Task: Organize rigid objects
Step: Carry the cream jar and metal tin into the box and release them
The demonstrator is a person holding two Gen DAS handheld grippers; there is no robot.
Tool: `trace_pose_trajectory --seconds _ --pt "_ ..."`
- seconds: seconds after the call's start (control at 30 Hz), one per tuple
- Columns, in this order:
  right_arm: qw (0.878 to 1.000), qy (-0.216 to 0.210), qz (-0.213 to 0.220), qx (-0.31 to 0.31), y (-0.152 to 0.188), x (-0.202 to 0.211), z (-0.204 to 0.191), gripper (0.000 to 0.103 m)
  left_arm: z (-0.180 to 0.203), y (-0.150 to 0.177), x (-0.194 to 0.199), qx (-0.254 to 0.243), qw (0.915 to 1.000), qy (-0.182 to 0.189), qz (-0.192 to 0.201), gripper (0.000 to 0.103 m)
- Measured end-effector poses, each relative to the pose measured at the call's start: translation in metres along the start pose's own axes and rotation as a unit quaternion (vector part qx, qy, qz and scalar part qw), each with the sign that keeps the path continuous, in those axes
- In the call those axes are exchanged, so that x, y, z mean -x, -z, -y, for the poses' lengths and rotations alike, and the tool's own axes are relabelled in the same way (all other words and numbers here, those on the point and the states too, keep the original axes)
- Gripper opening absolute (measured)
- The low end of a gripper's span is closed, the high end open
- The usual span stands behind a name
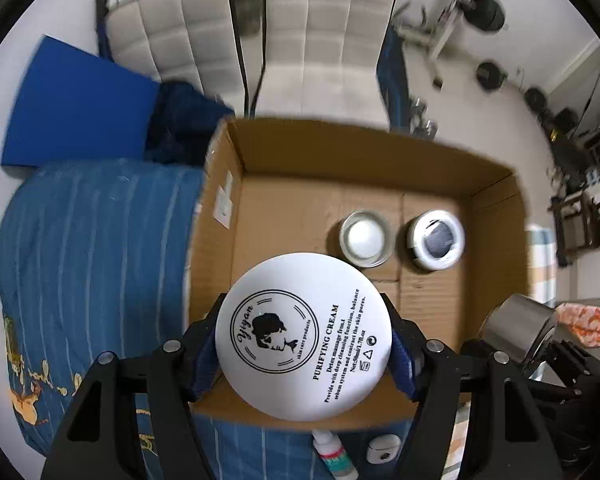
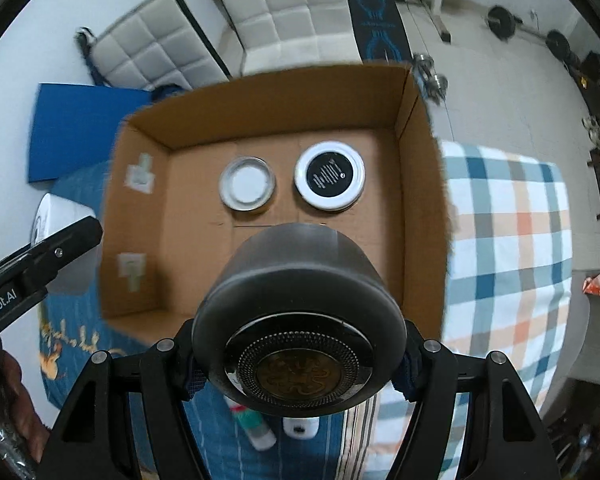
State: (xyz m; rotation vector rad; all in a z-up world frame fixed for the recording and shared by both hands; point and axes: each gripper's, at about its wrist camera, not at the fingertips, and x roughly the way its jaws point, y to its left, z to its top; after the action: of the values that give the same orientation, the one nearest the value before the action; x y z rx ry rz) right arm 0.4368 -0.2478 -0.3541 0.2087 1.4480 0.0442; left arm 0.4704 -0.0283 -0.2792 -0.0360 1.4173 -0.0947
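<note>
A: What does the left gripper (image 1: 304, 344) hold?

B: Its blue-padded fingers (image 1: 402, 356) are clamped on a round white jar printed "PURIFYING CREAM" (image 1: 303, 338), held above the near rim of the open brown cardboard box (image 1: 496, 236).

A: And the right gripper (image 2: 300, 364)?

B: Clamped on a dark metallic round tin with an ornate bronze lid (image 2: 298, 320), also over the near side of the box.

A: What's in the box?

B: Two jars on its floor, toward twelve o'clock from the tin: a small silver-rimmed jar with a white top (image 2: 247, 184), and at its three o'clock, slightly apart, a white-rimmed jar with a black lid (image 2: 330, 176).

A: Anything outside?

B: On the blue striped bedcover (image 1: 96, 248), at six o'clock from the box, a white bottle with a green-and-red band (image 1: 334, 454) and a small white object (image 1: 383, 448).
</note>
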Motion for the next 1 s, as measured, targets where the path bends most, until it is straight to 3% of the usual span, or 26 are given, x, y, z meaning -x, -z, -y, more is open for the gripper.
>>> trace_pose_trajectory --seconds 0.1,0.27,0.67,1.0 --pt "0.999 0.011 -0.028 -0.01 -0.016 -0.037 0.004 0.072 -0.001 -0.013 -0.039 0.004 0.9992 0.001 -0.039 0.067" --pt "0.997 0.031 -0.066 -0.013 -0.028 -0.08 0.007 0.072 0.001 -0.028 -0.071 -0.007 0.9982 -0.014 -0.057 0.067" --pt "0.993 0.054 -0.108 -0.002 -0.037 -0.119 -0.004 0.073 0.004 -0.061 -0.102 -0.017 0.9961 -0.034 -0.08 0.067" --pt "0.988 0.07 -0.14 0.003 -0.039 -0.14 -0.008 0.073 0.007 -0.064 -0.121 -0.019 0.9927 -0.028 -0.115 0.067"
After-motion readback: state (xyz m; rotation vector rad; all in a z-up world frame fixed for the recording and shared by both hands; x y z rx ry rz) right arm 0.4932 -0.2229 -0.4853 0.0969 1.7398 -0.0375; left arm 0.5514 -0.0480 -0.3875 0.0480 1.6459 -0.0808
